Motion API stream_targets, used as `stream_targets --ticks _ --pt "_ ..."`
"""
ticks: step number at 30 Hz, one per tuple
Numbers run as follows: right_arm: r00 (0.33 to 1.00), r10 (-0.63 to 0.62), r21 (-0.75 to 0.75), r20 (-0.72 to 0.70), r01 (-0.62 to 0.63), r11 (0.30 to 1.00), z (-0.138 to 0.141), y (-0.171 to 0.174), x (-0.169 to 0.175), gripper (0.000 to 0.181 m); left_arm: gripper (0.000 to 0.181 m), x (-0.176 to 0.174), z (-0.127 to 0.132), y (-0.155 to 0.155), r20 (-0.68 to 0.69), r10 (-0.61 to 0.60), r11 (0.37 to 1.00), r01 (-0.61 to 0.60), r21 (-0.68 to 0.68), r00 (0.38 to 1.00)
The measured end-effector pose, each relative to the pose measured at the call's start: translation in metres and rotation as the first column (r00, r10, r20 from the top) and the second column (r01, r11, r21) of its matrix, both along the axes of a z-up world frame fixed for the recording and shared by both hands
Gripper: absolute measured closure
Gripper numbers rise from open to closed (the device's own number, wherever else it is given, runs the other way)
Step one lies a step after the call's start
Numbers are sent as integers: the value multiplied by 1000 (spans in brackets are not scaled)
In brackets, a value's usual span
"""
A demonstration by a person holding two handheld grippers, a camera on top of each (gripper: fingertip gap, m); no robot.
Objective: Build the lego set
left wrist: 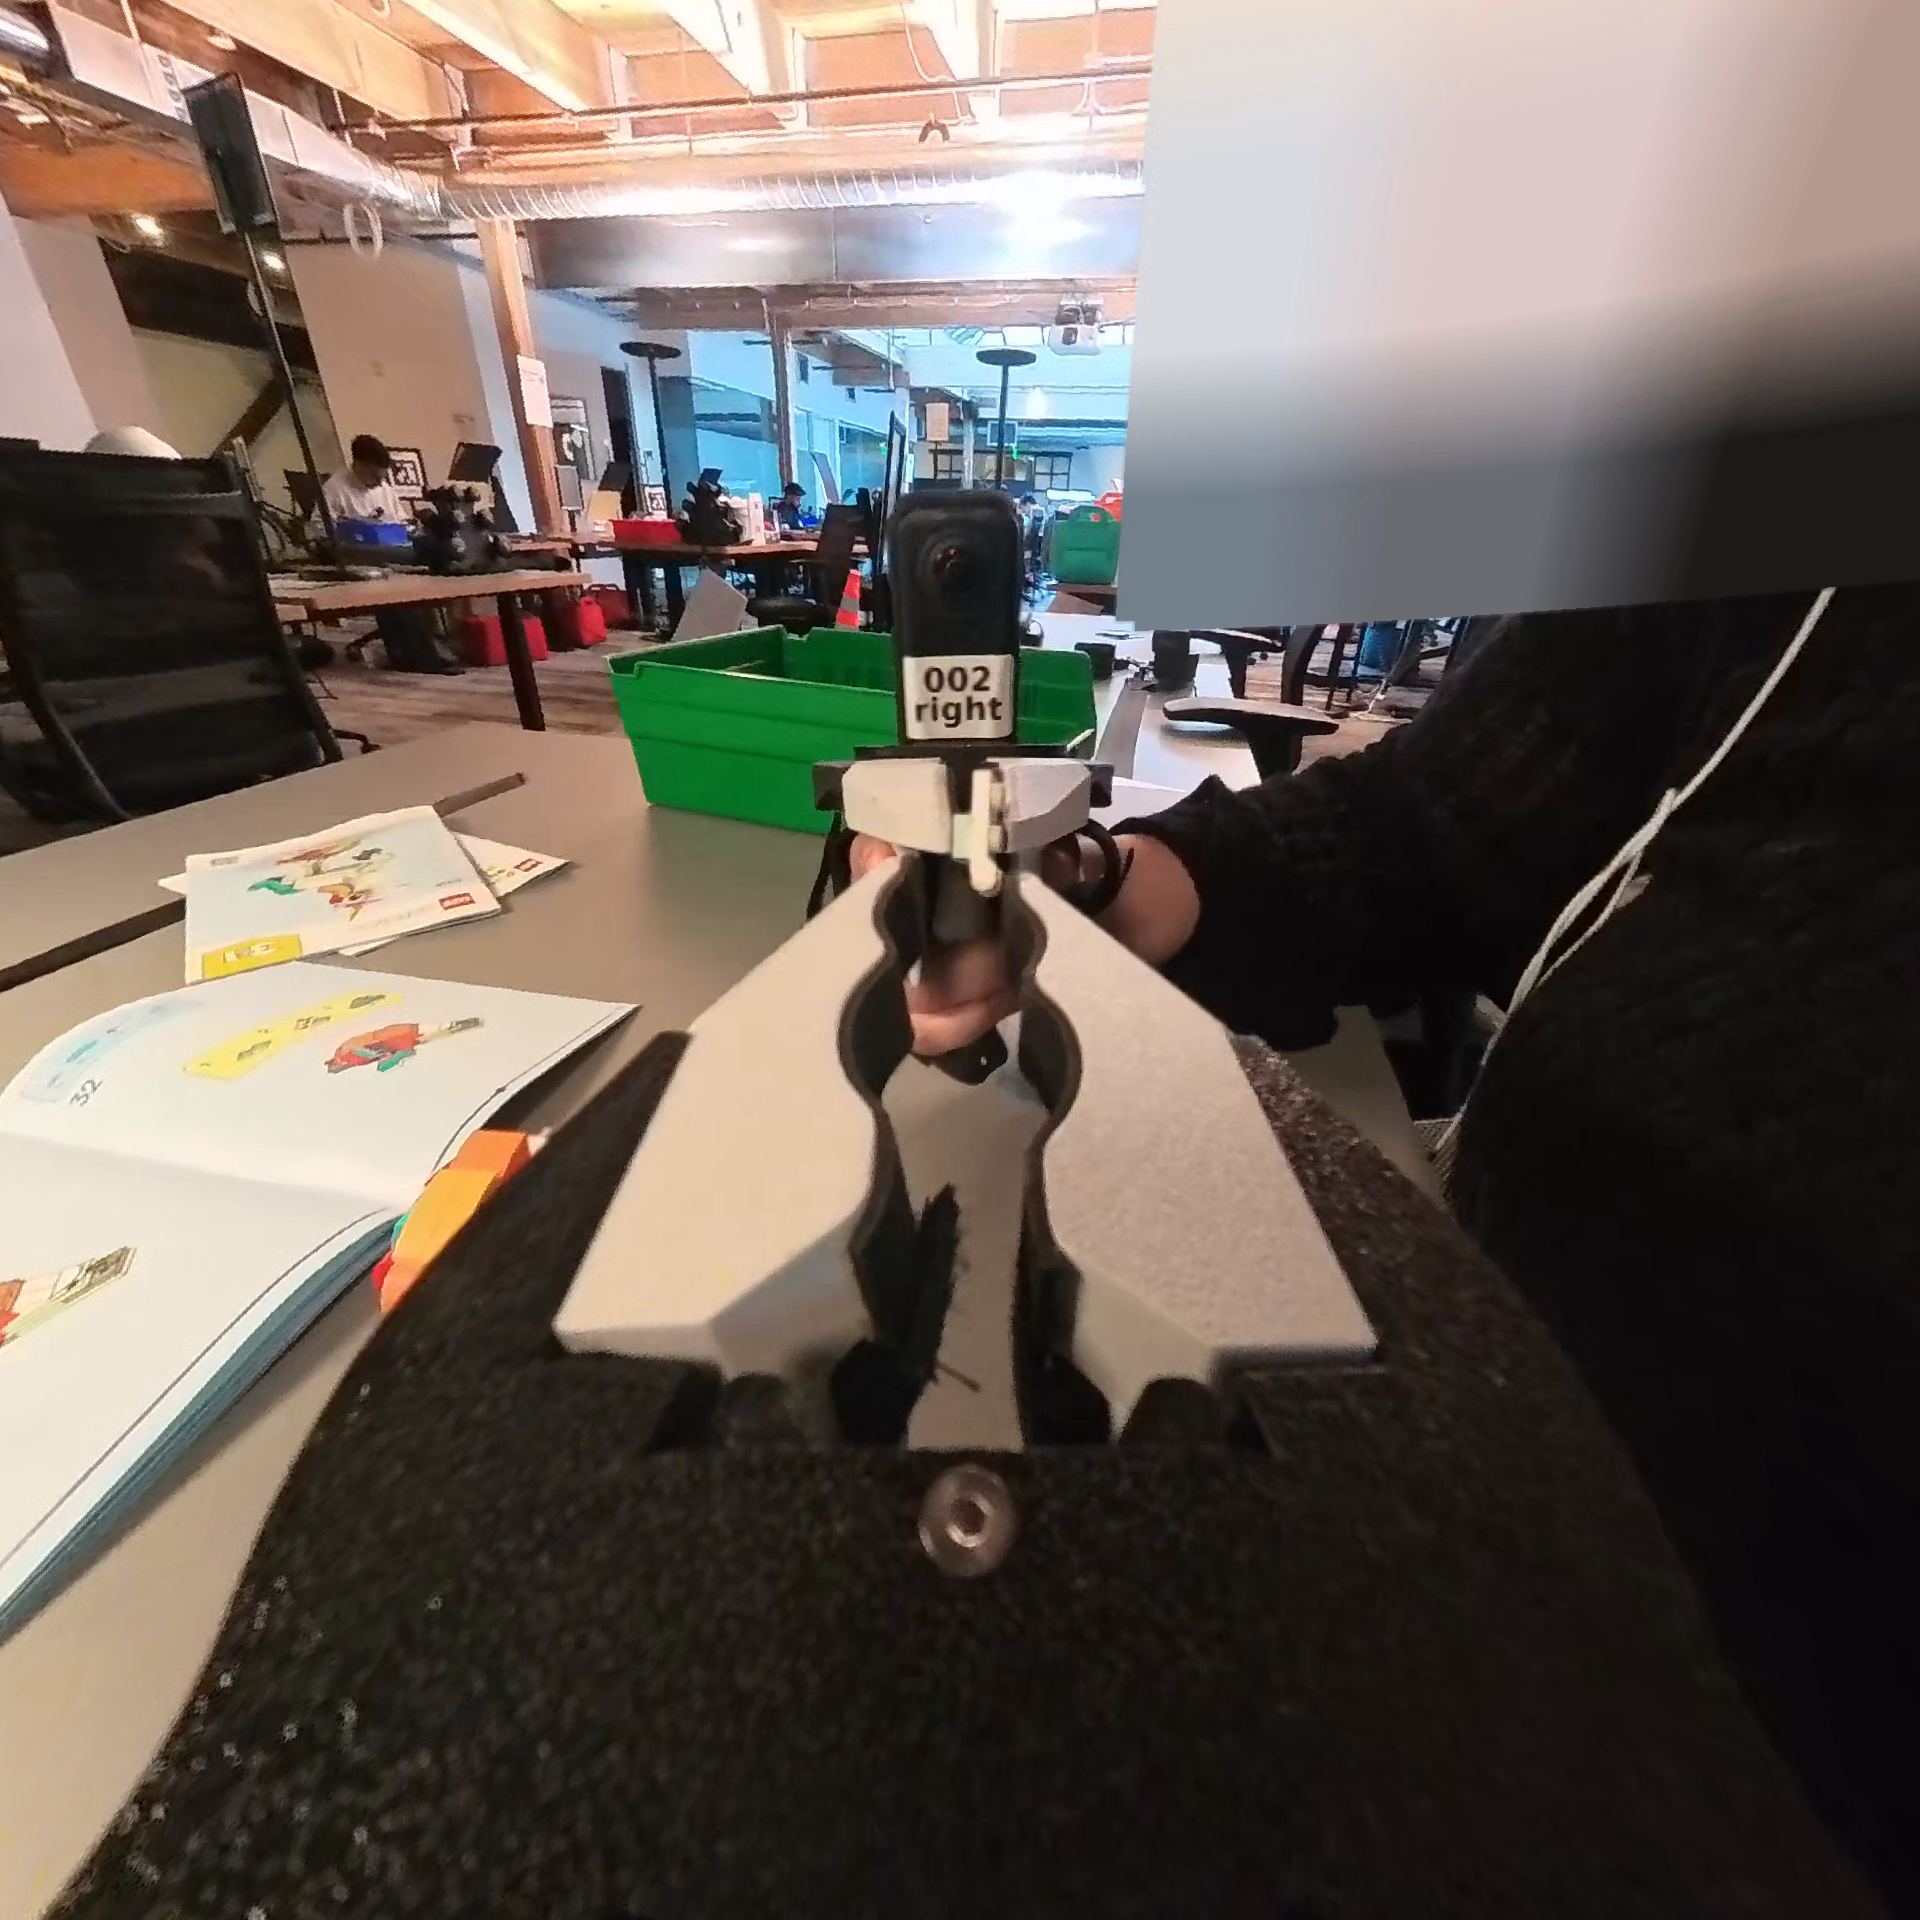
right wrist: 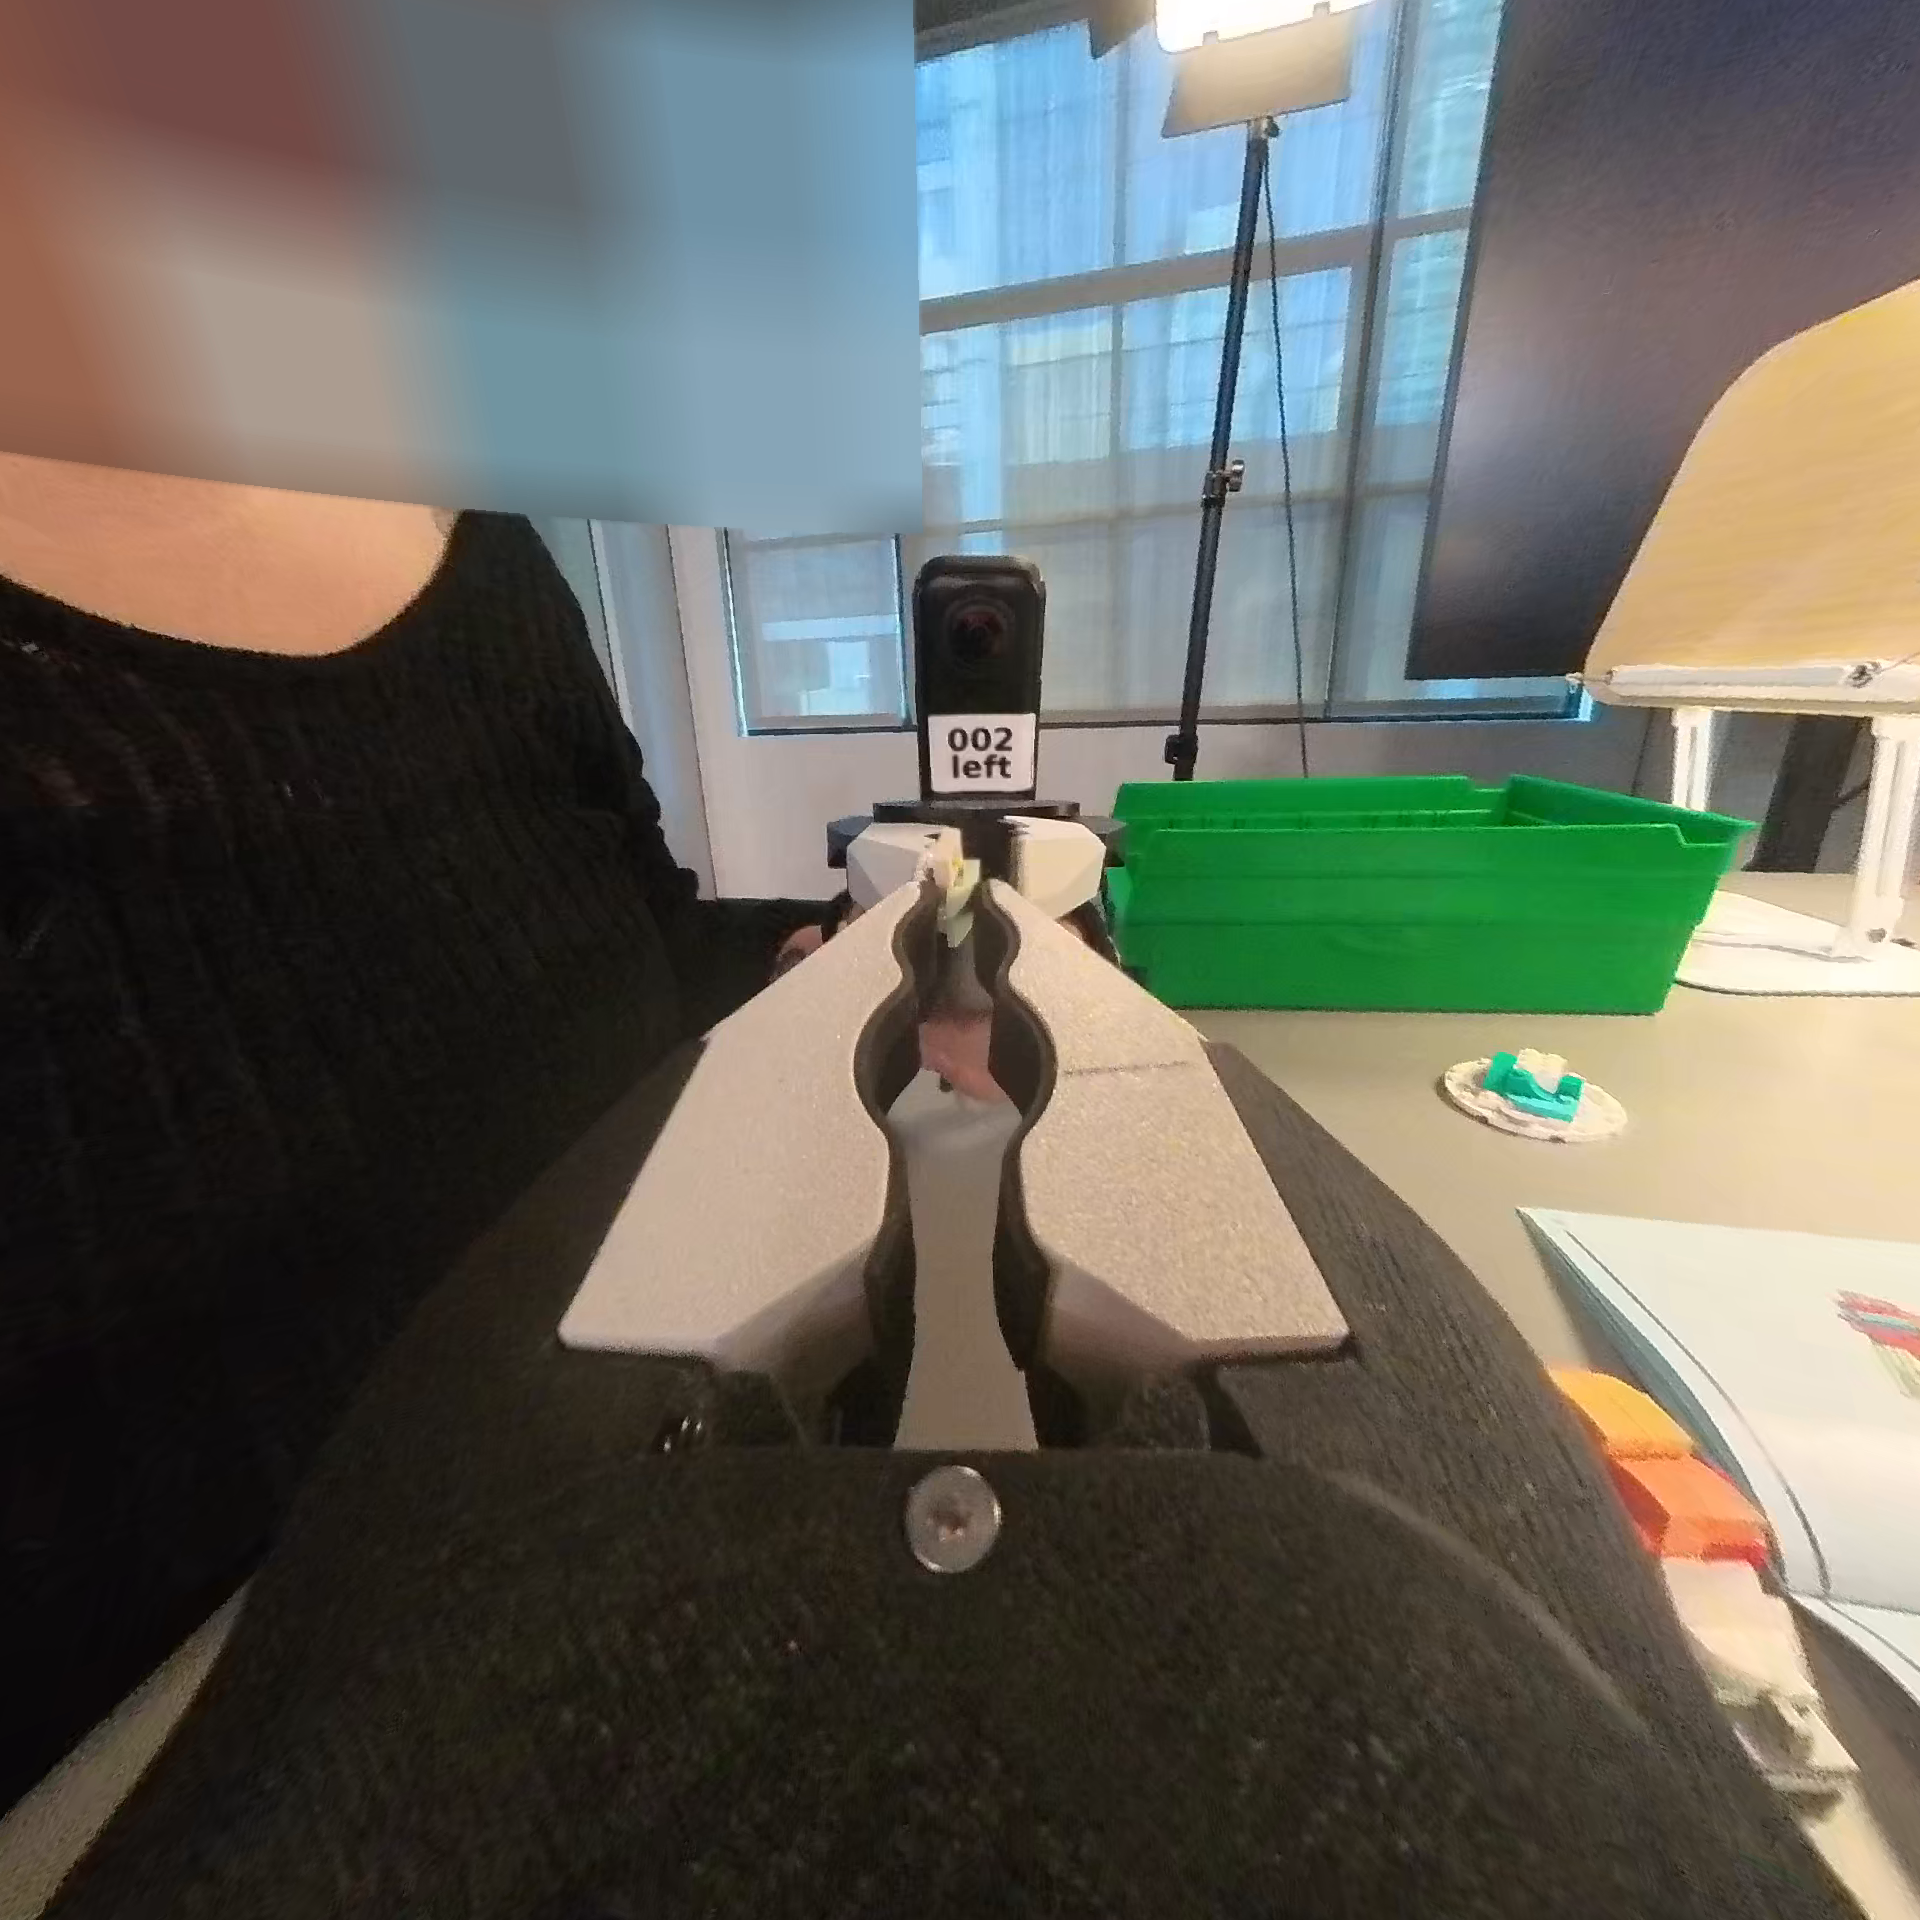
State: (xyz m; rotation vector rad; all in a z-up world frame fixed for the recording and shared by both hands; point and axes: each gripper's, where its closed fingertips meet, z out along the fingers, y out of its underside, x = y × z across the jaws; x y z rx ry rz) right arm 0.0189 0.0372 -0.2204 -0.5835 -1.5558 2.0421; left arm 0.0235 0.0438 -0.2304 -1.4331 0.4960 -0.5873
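My two grippers face each other tip to tip above the grey table (left wrist: 644,831). My left gripper (left wrist: 956,883) and my right gripper (right wrist: 952,896) both close on a small white and pale green lego piece (left wrist: 984,836), which also shows in the right wrist view (right wrist: 951,883). The right gripper (left wrist: 982,821) is seen head-on in the left wrist view, and the left gripper (right wrist: 966,852) head-on in the right wrist view. An orange, yellow and red lego build (left wrist: 457,1195) lies by the open instruction booklet (left wrist: 260,1143). A teal and white build (right wrist: 1527,1086) sits on a round white plate.
A green bin (left wrist: 748,717) stands at the back of the table, also visible in the right wrist view (right wrist: 1403,894). Two closed booklets (left wrist: 332,883) lie on the left. A white desk lamp (right wrist: 1766,520) stands at the far right. A person in a black sweater (right wrist: 260,935) holds both grippers. My left and right fingertips are right by each other.
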Motion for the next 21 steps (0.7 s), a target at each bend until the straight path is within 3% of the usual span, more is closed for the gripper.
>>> stream_targets --ticks 5,11,16,21 --pt "1000 8 22 -5 -8 1000 -2 -3 1 176 174 1 2 -1 -41 26 999 -24 47 999" --pt "995 -102 163 -17 103 981 -13 3 -7 174 176 -8 -9 4 -244 143 989 -130 69 959" --pt "973 -226 386 -54 229 893 -30 11 -13 168 177 -17 -27 9 -433 218 976 -202 82 875" --pt "949 -277 540 -153 315 780 -38 10 -16 167 179 -18 -34 9 -466 211 977 -202 70 860"
